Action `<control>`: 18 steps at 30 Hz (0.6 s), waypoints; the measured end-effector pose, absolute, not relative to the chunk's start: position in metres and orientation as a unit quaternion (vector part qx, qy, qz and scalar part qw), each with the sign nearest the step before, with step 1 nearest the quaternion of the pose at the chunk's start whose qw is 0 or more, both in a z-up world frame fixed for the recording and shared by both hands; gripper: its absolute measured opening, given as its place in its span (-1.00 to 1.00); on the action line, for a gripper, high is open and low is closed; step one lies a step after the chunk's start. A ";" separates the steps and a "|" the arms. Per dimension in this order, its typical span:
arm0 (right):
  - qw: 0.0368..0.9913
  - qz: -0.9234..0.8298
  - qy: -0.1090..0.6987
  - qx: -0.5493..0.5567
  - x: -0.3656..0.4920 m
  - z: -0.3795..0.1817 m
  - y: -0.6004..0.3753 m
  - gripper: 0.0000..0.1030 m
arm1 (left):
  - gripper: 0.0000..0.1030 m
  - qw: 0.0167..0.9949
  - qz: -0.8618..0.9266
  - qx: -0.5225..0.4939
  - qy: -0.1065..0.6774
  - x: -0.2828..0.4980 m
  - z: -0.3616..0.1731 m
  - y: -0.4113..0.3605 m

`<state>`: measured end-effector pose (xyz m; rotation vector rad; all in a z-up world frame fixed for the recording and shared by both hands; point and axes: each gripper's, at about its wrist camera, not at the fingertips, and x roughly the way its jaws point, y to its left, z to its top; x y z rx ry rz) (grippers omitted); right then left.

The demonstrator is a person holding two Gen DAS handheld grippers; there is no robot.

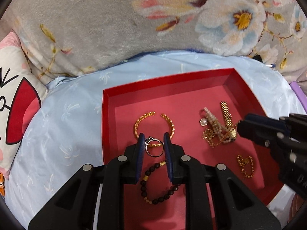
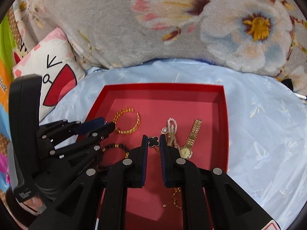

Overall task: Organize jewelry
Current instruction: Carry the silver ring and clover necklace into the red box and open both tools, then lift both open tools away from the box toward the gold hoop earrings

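Here, gold watch [image 2: 189, 143] | strap runs up-right from dial | red tray [image 2: 163, 88]

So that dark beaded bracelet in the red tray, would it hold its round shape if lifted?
Probably not. The beaded bracelet lies in a lopsided loop, so it looks strung and floppy and would likely droop. Its round beads might slip between pads. It seems light.

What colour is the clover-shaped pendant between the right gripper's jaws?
Black with a thin gold rim, the clover-shaped pendant shows best in the right wrist view.
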<state>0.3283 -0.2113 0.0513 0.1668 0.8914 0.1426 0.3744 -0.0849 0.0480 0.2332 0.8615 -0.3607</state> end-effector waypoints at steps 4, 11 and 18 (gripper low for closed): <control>0.893 0.065 0.441 0.065 0.330 0.041 -0.207 -0.78 | -0.56 0.885 -0.161 0.105 0.423 0.382 0.044 -0.081; 0.900 0.062 0.426 0.066 0.316 0.044 -0.211 -0.73 | -0.47 0.891 -0.152 0.098 0.416 0.381 0.048 -0.071; 0.908 0.061 0.407 0.077 0.269 0.060 -0.220 -0.70 | -0.47 0.897 -0.152 0.092 0.405 0.350 0.061 -0.058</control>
